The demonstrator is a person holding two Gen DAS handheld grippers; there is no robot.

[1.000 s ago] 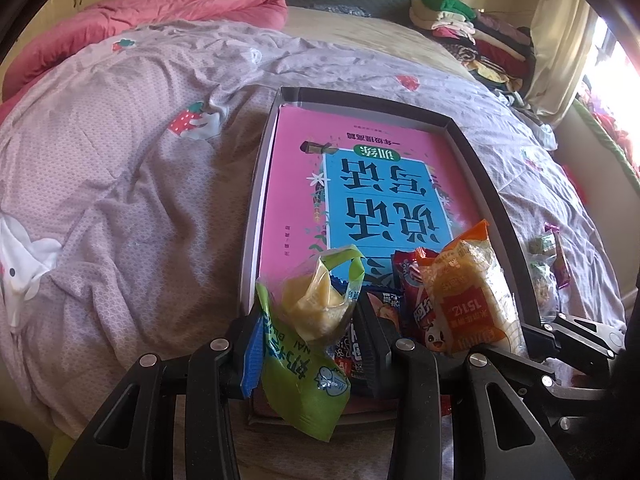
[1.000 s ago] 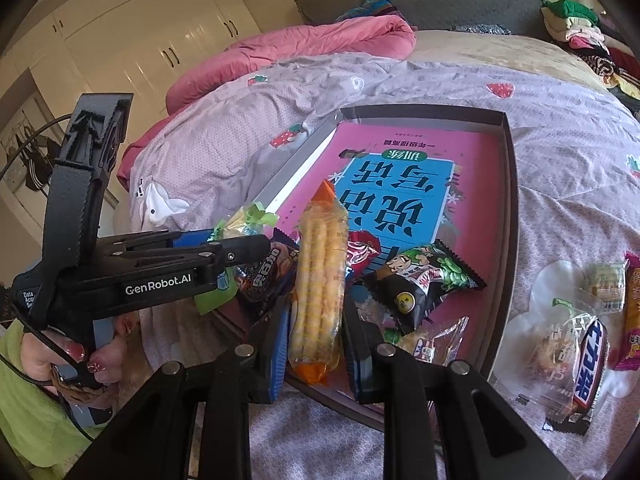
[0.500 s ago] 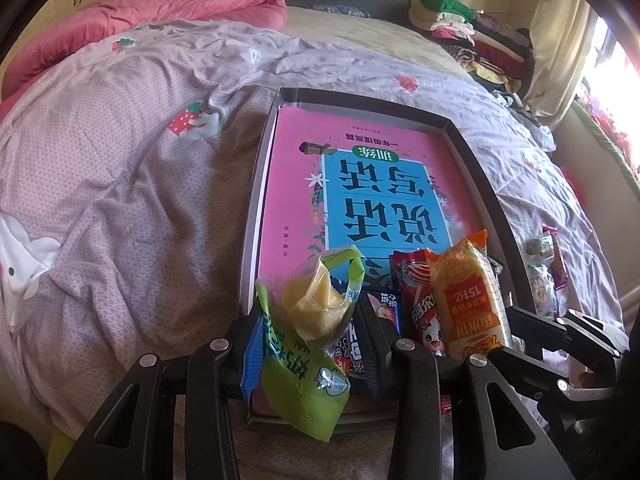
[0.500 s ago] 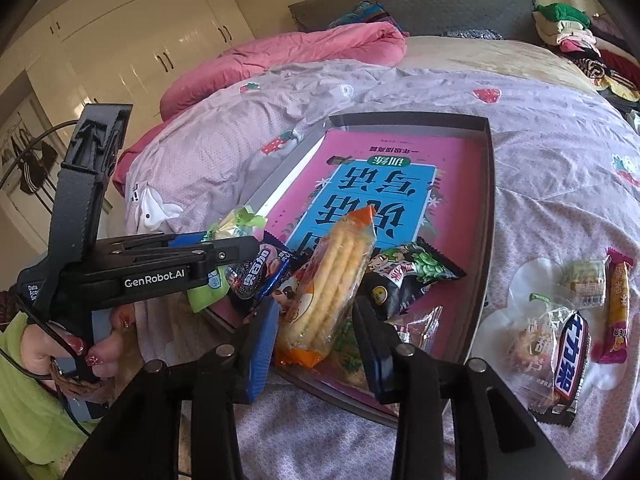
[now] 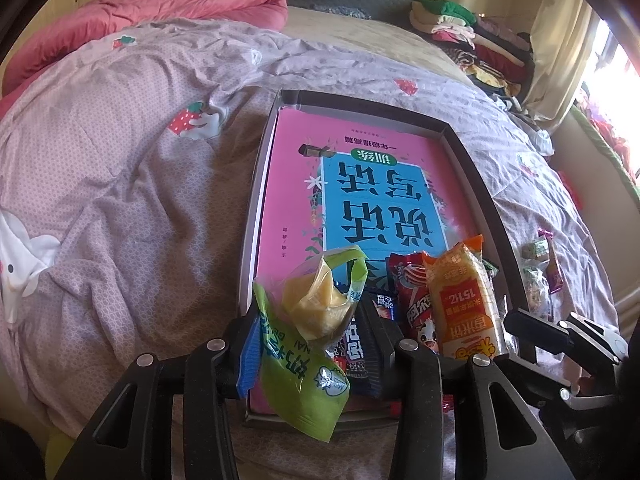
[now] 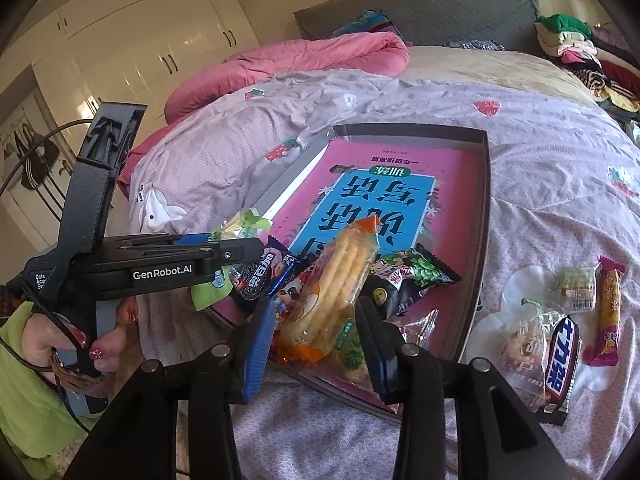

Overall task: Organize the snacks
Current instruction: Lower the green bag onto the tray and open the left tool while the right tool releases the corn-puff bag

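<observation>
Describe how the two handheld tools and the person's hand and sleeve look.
Both tools are matte black plastic with silver screw heads. The right tool has ribbed blue pads on its fingers. The left tool also shows a blue pad; its side reads "GenRobot.AI" in white, with a thin black cable trailing. The hand gripping it has red painted nails and a lime-green sleeve.

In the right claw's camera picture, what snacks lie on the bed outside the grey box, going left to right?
Clear-wrapped brown pastry → dark blue chocolate bar with white letters → long orange stick in a pink-ended wrapper. The small pale green packet above them overlaps, so it is left out.
</observation>
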